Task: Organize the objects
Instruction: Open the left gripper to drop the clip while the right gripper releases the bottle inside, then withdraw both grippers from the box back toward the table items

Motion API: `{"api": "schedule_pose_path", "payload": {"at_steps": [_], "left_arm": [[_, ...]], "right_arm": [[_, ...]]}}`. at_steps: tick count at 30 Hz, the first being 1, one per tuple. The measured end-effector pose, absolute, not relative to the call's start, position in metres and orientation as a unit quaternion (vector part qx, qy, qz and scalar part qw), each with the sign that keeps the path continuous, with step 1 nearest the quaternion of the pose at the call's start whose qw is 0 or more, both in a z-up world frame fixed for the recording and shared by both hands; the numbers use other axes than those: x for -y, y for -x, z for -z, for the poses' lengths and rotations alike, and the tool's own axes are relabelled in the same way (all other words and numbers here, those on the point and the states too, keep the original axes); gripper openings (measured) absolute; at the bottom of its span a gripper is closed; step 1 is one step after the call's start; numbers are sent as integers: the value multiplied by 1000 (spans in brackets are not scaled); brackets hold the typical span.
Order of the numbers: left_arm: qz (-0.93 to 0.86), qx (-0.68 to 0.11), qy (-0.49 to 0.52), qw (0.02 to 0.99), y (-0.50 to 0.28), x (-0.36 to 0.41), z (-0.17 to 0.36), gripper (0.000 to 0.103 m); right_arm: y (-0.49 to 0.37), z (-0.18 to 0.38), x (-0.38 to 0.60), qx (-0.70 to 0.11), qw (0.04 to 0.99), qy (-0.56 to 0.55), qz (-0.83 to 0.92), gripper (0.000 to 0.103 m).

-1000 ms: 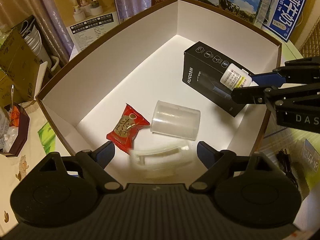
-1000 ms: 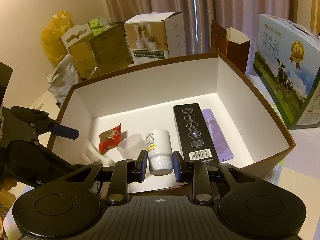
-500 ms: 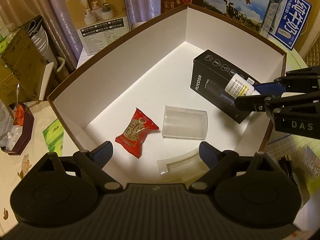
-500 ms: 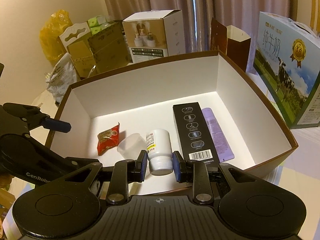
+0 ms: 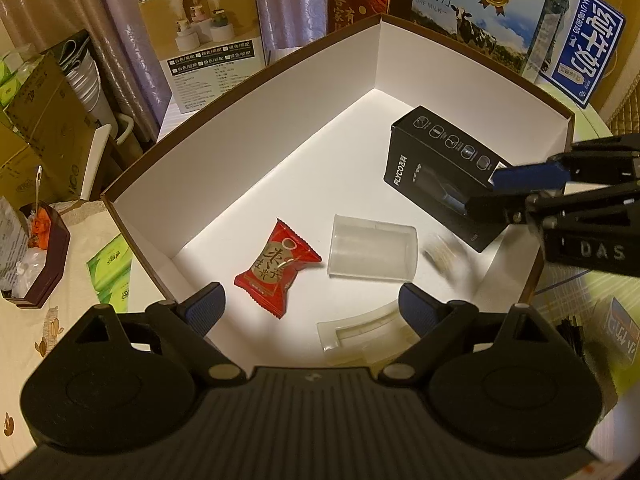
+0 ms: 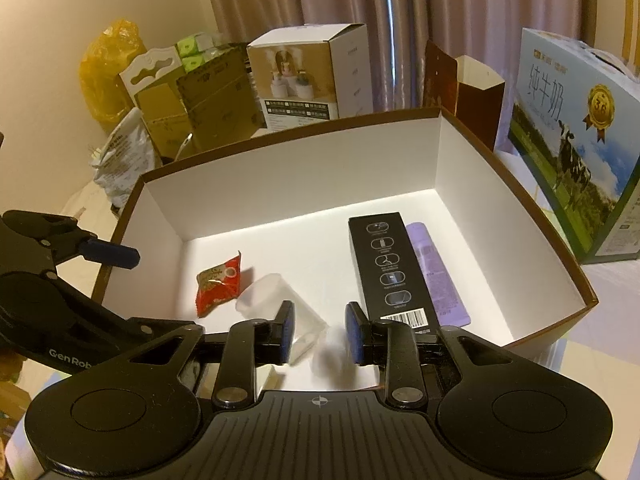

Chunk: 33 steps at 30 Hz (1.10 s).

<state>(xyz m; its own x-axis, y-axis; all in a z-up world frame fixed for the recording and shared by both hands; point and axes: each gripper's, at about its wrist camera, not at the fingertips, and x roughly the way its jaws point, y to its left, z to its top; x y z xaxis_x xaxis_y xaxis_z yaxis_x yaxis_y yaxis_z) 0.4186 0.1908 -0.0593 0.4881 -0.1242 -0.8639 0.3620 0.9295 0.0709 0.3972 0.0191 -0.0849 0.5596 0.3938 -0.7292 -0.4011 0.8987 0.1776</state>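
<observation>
Right wrist view shows a small white bottle (image 6: pixel 329 350) as a blurred white shape between the two parted fingers of the right gripper (image 6: pixel 320 330); the jaws are open and do not grip it. Its contact with the floor of the box cannot be told because of the blur. From the left wrist view the same bottle (image 5: pixel 440 250) is a pale smear at 3 o'clock of the clear plastic cup (image 5: pixel 372 249), just below the right gripper (image 5: pixel 486 194) and near the low corner of the black carton (image 5: pixel 440 176).

The cup lies on its side on the white floor of the large open box (image 5: pixel 240 120). At 9 o'clock of the cup, just beside it, lies a red snack packet (image 5: pixel 278 266). At 6 o'clock of the cup is a clear curved plastic piece (image 5: pixel 360 330), near the right finger of the left gripper (image 5: pixel 310 306). The jaws of the left gripper are wide open and hold nothing; it hangs over the near edge of the box.

In the right wrist view the black carton (image 6: pixel 386 268) lies flat, and a lilac tube (image 6: pixel 436 272) lies along it at its 3 o'clock side, touching or almost touching.

Outside the box, at 12 o'clock, stands a humidifier carton (image 6: pixel 308 76), and at 2 o'clock a milk carton (image 6: pixel 576 136). Curtains (image 6: pixel 440 0) hang behind.
</observation>
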Motion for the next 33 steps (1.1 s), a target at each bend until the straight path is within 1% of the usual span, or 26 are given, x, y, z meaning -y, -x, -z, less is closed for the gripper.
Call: {"api": "schedule_pose_path", "payload": {"at_steps": [1,5,12,15,27,33], "left_arm": [[142,-485,-122,854,-418,-191,59,92],[140,-481,-120,857,-417,-191,55,94],[135,-474,-113,863,-414,-192,45,95],[134,-469,-110,866,-411,-191,39,95],[128,-442,-80,884,-387,-190,6,96],[126,-428,-61,893,-360,-188,-13,96]], "right_arm": [[-395,83,-19,-403,887,6,-224,58],[-392,78,-17,-401,887,8,-229,60],[-385,70,-8,-394,892,0,-224,78],[-381,65,-4,-387,894,-8,-225,83],[-360,28,21,-344,911,-44,-225,96],[-338,8,43,-323,918,-59,-223,100]]}}
